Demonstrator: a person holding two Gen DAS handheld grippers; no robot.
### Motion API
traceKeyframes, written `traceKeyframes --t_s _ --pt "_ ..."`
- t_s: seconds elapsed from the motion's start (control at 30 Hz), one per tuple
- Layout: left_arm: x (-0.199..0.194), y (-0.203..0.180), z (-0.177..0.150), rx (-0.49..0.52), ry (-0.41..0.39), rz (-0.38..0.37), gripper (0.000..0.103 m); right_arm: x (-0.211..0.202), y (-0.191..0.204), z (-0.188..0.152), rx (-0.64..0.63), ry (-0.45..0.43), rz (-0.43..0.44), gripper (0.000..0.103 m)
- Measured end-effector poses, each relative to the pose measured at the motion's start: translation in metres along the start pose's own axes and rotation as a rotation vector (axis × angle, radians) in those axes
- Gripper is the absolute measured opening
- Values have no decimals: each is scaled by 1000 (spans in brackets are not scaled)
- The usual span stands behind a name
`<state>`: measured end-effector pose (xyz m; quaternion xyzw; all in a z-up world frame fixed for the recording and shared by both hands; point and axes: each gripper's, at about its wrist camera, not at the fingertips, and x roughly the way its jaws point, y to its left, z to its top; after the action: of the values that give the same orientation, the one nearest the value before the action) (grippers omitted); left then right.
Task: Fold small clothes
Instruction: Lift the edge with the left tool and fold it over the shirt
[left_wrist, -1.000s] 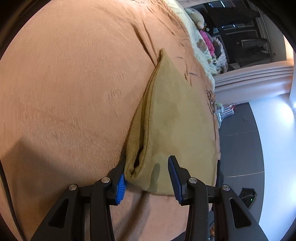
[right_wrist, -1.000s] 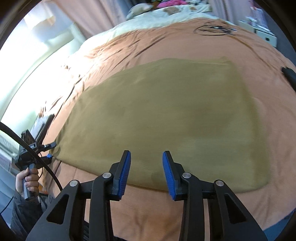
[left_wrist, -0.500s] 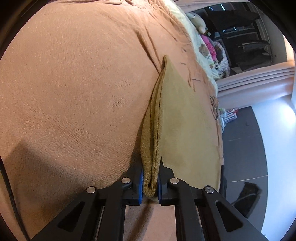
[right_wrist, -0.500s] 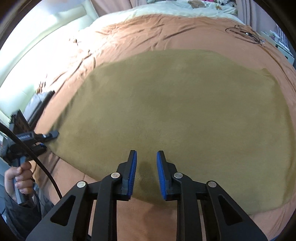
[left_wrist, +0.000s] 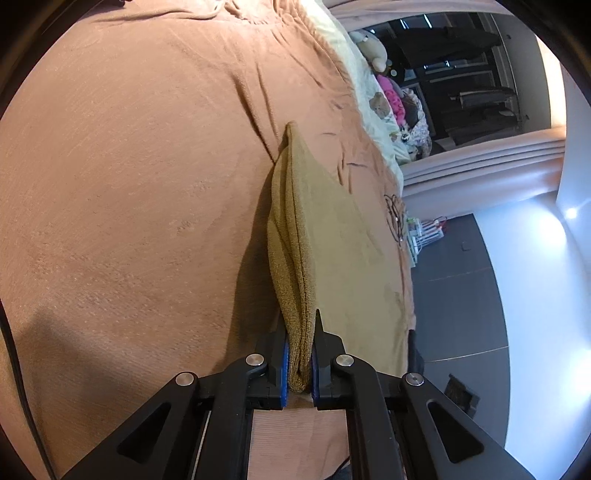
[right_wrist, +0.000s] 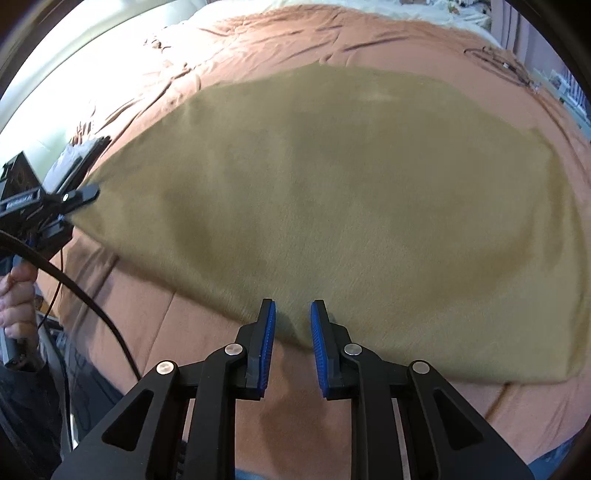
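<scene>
1. Olive-tan garment (right_wrist: 351, 206) lies spread on the brown blanket (left_wrist: 129, 184) covering the bed, one corner raised off the surface
2. Left gripper (left_wrist: 298, 363) is clamped on that raised corner, folded cloth pinched between its blue pads (left_wrist: 283, 369)
3. Right gripper (right_wrist: 292, 332) sits at the garment's near edge, jaws narrowly parted, holding nothing
4. Person's hand (right_wrist: 16, 295) grips the left handle; black cable (right_wrist: 92, 302) trails from it
</scene>
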<state>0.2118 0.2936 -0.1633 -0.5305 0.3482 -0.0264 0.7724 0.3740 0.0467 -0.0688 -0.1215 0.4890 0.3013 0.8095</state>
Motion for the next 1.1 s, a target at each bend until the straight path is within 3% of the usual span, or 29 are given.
traceKeyframes --t_s 0.47,0.93,1.1 --pt "-5 -29 8 12 7 -53 8 50 -17 61 82 0 -11 12" --pt "19 -116 9 148 24 -92 8 51 -22 13 90 38 180 12" --pt "35 -151 1 207 43 -92 8 36 -40 4 114 -14 180 12"
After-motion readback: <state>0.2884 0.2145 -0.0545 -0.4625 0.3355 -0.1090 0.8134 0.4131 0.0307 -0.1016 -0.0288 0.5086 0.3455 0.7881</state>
